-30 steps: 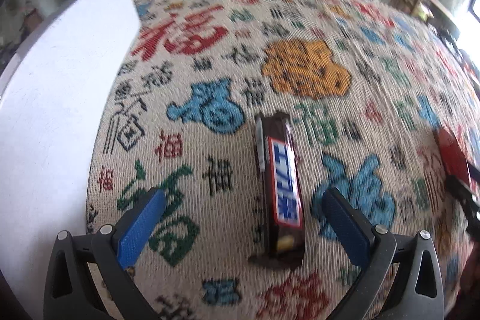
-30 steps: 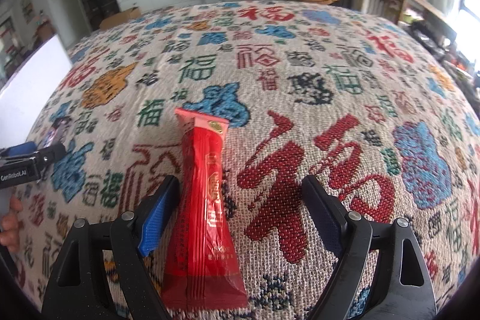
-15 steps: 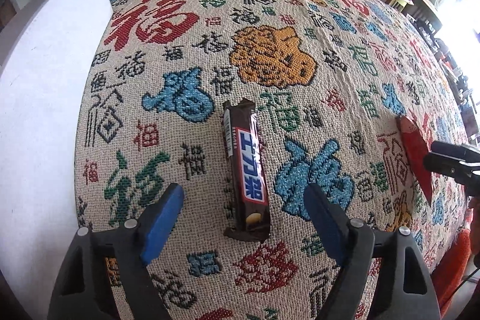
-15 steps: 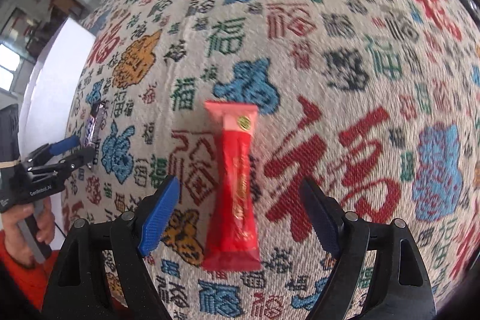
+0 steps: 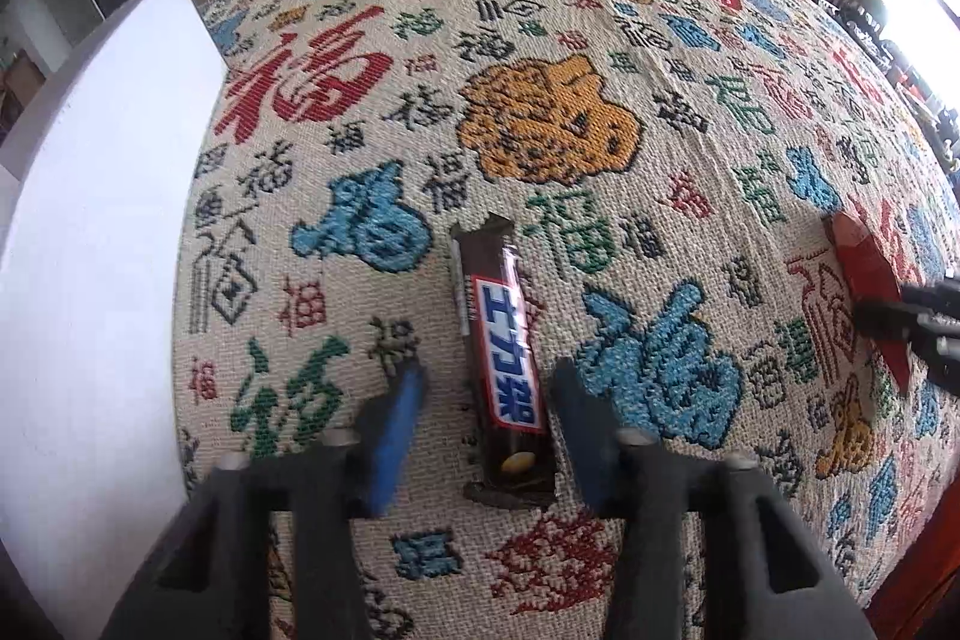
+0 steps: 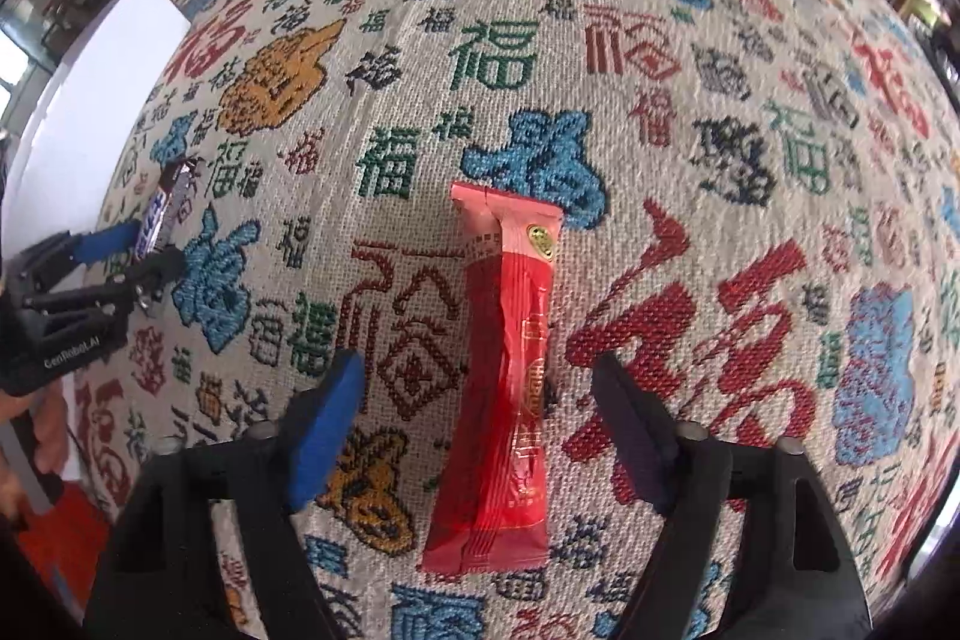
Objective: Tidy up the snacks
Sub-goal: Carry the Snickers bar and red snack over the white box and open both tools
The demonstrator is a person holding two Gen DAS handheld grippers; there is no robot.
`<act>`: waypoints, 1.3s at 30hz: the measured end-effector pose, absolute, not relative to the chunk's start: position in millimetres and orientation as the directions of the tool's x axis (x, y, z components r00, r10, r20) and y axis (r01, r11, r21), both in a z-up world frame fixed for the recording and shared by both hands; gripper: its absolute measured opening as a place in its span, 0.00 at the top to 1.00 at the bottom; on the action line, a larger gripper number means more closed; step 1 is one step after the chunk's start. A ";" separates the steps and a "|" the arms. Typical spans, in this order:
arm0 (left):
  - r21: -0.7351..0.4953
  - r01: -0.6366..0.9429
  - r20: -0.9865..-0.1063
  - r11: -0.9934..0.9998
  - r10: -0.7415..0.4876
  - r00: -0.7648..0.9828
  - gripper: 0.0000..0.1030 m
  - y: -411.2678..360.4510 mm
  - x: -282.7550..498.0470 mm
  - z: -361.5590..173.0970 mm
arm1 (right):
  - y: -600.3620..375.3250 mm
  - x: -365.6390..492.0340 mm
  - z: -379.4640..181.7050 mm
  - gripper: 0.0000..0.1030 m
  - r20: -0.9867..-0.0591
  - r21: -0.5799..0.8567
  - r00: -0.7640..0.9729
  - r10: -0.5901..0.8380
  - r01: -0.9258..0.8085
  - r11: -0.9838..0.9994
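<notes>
A brown chocolate bar (image 5: 501,340) with a blue and white label lies on the patterned tablecloth (image 5: 540,130). My left gripper (image 5: 489,382) straddles its near half; the jaws are closing, with narrow gaps still showing on both sides. A long red snack packet (image 6: 510,340) lies lengthwise between the fingers of my right gripper (image 6: 474,370), whose jaws are closing but stand well clear of it. In the right wrist view the left gripper (image 6: 150,256) and the bar (image 6: 162,214) sit at far left. The red packet (image 5: 870,274) shows at the left view's right edge.
A white board (image 5: 90,220) borders the cloth on the left. A person's hand (image 6: 42,430) holds the left gripper's handle. Chairs and a low white cabinet stand beyond the table's far edge. Bare cloth lies between the two snacks.
The left jaws have narrowed markedly around the chocolate bar. The right gripper has tipped further down over the red packet, and its jaws look about as wide as before.
</notes>
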State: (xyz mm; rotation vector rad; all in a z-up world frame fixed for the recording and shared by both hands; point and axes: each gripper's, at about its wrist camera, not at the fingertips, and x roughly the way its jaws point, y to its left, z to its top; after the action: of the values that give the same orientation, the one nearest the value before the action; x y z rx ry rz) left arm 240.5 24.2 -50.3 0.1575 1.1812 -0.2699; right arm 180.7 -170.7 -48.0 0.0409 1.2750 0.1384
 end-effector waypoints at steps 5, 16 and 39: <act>-0.159 0.238 -0.909 0.958 -0.237 0.344 0.84 47.3 230.2 -41.2 | -184.9 171.7 -44.6 0.84 -0.940 0.159 0.298 0.164 -0.041 0.986; -0.408 0.241 -0.751 0.880 -0.474 0.459 0.84 113.6 147.5 69.0 | -165.2 139.7 24.6 0.84 -0.888 0.292 0.341 0.308 -0.100 0.951; -0.097 -0.121 -0.810 0.988 -0.008 0.586 0.42 313.6 77.7 82.1 | 200.6 126.2 75.6 0.50 -0.811 0.422 0.135 0.569 -0.539 0.729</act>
State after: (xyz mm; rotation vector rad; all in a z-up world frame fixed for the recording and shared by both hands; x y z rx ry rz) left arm 77.7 313.6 82.1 -0.1474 0.9429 0.0664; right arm 126.2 200.6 75.6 0.0300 1.1899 0.8030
